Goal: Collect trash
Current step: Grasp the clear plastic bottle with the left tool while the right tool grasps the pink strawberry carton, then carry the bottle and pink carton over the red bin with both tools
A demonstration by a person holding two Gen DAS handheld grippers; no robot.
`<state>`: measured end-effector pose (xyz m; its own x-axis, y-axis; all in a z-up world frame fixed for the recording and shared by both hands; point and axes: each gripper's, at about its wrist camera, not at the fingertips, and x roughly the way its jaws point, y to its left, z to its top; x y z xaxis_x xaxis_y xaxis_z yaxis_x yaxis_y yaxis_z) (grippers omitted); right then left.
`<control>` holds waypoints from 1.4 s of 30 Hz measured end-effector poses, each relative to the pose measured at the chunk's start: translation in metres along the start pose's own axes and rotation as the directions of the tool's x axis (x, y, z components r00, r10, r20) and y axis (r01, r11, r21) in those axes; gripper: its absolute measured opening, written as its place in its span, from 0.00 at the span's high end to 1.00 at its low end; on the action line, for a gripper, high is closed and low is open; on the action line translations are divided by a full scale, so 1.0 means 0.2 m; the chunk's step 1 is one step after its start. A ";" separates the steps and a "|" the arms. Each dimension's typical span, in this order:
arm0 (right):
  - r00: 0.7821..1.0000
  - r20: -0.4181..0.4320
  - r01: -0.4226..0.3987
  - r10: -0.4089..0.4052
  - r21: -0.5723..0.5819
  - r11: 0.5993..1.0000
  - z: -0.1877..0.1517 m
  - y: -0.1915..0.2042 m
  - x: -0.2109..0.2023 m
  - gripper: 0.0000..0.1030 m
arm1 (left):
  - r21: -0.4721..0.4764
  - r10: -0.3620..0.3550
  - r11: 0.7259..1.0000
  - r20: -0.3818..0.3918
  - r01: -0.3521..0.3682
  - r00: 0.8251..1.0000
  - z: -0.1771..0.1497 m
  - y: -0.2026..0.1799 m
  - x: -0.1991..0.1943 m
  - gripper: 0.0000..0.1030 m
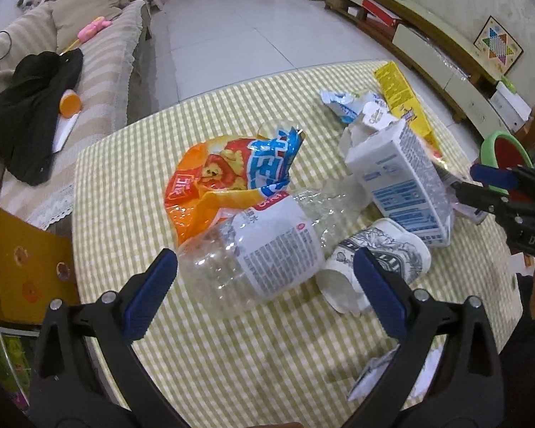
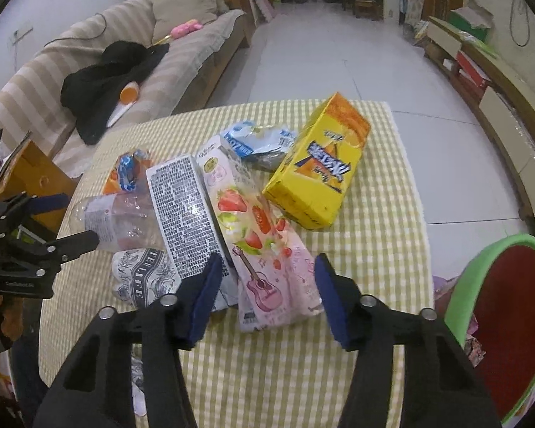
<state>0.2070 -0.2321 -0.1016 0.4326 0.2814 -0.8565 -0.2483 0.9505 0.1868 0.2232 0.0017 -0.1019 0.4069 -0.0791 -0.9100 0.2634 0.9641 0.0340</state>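
Note:
Trash lies on a checked tablecloth (image 1: 232,356). A crushed clear plastic bottle (image 1: 267,246) lies between the open fingers of my left gripper (image 1: 267,267). An orange snack bag (image 1: 214,185) is behind it, a crushed paper cup (image 1: 381,249) to its right. A white carton (image 1: 399,174) and a yellow box (image 1: 403,96) lie further right. My right gripper (image 2: 267,278) is open around the near end of a pink strawberry pouch (image 2: 267,249), beside the white carton (image 2: 185,207). The yellow box (image 2: 317,164) and bottle (image 2: 117,221) show there too.
A red bin with a green rim (image 2: 510,314) stands at the table's right edge. A striped sofa (image 1: 100,60) with a black jacket (image 1: 28,114) is on the left. A brown box (image 1: 18,264) is beside the table. Tiled floor lies beyond.

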 end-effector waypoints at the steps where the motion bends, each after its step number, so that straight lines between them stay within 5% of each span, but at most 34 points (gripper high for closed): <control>1: 1.000 -0.007 -0.005 0.005 0.000 1.000 0.00 0.00 0.02 0.55 | 0.005 -0.004 1.000 -0.002 0.004 1.000 0.00 0.00 0.01 0.06; 9: 1.000 -0.009 -0.020 0.020 0.016 1.000 0.01 -0.03 0.05 0.58 | 0.042 -0.005 0.999 -0.048 0.007 0.999 0.00 -0.03 0.11 0.06; 13: 0.999 -0.012 -0.044 0.044 0.049 0.998 0.01 -0.05 0.05 0.63 | -0.017 -0.047 0.999 -0.055 0.046 0.997 0.00 -0.01 0.12 0.30; 20: 0.997 -0.026 -0.069 0.071 0.073 0.995 -0.01 -0.08 0.04 0.73 | -0.036 -0.065 0.997 -0.039 0.064 0.997 -0.05 -0.01 0.07 0.45; 30: 0.997 0.031 -0.072 0.070 0.086 0.994 -0.07 -0.06 -0.14 0.74 | -0.128 -0.057 0.990 -0.007 0.055 0.998 -0.21 0.06 -0.08 0.48; 42: 0.993 0.104 -0.070 0.063 0.063 0.996 -0.17 0.01 -0.43 0.74 | -0.191 -0.035 0.980 0.103 0.054 0.994 -0.32 0.07 -0.47 0.49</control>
<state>0.1395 -0.2593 -0.0444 0.5039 0.3530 -0.7883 -0.2227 0.9349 0.2763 0.1332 0.0393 -0.0424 0.4851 -0.1384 -0.8634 0.1133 0.9890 -0.0949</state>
